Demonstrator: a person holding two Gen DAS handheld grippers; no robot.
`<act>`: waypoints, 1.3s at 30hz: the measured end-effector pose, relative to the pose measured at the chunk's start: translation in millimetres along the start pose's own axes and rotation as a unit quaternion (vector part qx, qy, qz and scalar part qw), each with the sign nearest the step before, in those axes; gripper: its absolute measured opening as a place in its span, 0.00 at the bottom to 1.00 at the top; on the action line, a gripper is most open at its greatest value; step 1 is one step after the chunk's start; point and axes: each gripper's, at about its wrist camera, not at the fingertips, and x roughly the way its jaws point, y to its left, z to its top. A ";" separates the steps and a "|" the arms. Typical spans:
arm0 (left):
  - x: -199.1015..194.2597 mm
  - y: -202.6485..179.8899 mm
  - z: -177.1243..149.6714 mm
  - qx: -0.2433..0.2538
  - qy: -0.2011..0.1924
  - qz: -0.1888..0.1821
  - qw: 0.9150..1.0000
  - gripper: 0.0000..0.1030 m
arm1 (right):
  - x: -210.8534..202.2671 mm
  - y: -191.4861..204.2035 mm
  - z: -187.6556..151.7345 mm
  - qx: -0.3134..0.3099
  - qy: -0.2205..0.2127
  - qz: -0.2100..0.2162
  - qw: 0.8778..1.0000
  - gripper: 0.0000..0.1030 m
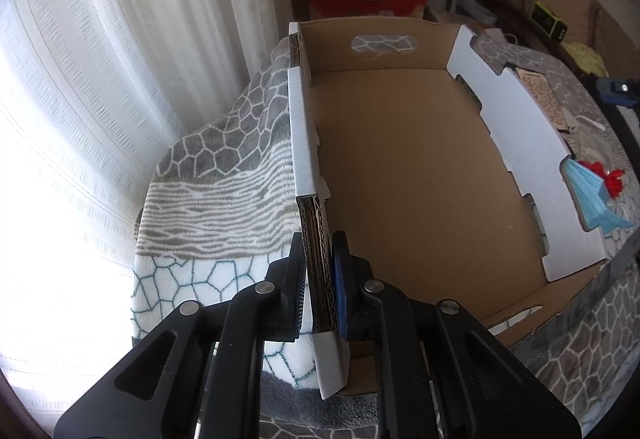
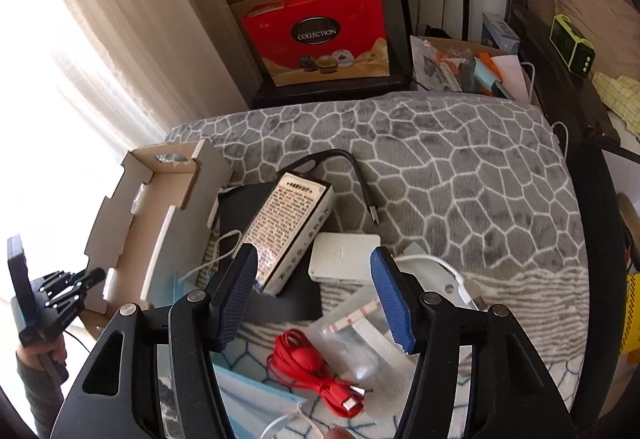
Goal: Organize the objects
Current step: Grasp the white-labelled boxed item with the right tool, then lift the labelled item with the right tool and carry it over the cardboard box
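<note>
Cardboard box (image 1: 400,167) wall (in left gripper (image 1: 319,279))

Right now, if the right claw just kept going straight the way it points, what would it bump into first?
Probably the flat white box lying between the right claw's open fingers, though depth is unclear.

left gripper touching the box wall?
Touching. The left wrist view shows the left gripper shut on the cardboard box's side wall, both pads pressed against it.
</note>
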 end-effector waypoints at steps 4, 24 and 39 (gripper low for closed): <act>2.5 6.5 1.5 -0.016 0.001 -0.015 1.000 0.11 | 27.9 -4.5 16.0 0.011 0.020 -0.008 1.000 0.59; 7.9 8.1 0.1 -0.043 -0.008 -0.011 0.999 0.10 | 84.0 -14.7 31.1 0.061 0.057 0.062 0.995 0.22; 9.3 7.2 3.3 -0.060 -0.004 -0.006 0.998 0.10 | 9.7 59.3 42.2 -0.043 -0.020 0.065 0.997 0.15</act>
